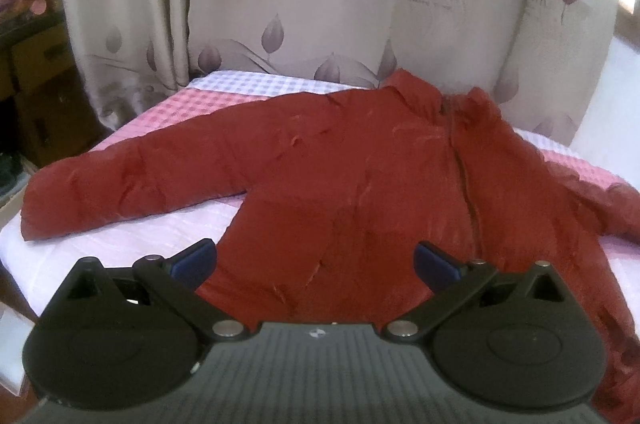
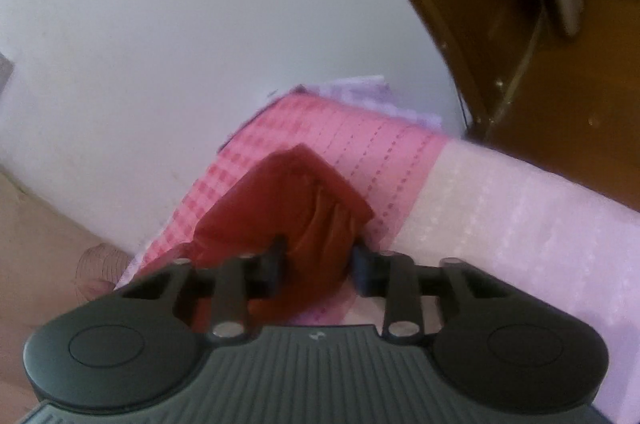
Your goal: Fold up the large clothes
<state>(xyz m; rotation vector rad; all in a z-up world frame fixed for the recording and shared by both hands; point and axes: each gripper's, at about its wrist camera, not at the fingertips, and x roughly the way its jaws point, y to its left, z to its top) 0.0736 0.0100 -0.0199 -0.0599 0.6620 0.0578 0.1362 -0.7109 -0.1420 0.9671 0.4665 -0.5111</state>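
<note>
A red padded jacket lies flat, front up and zipped, on a bed with a pink and white cover. One sleeve stretches out to the left and the other sleeve runs off to the right. My left gripper hovers over the jacket's lower part, jaws wide open with nothing between them. In the right wrist view, my right gripper is shut on the jacket's sleeve end, red fabric bunched between its fingers over the pink checked cover.
A flowered curtain hangs behind the bed. Cardboard boxes stand at the left. In the right wrist view a white wall and brown wooden furniture border the bed's corner.
</note>
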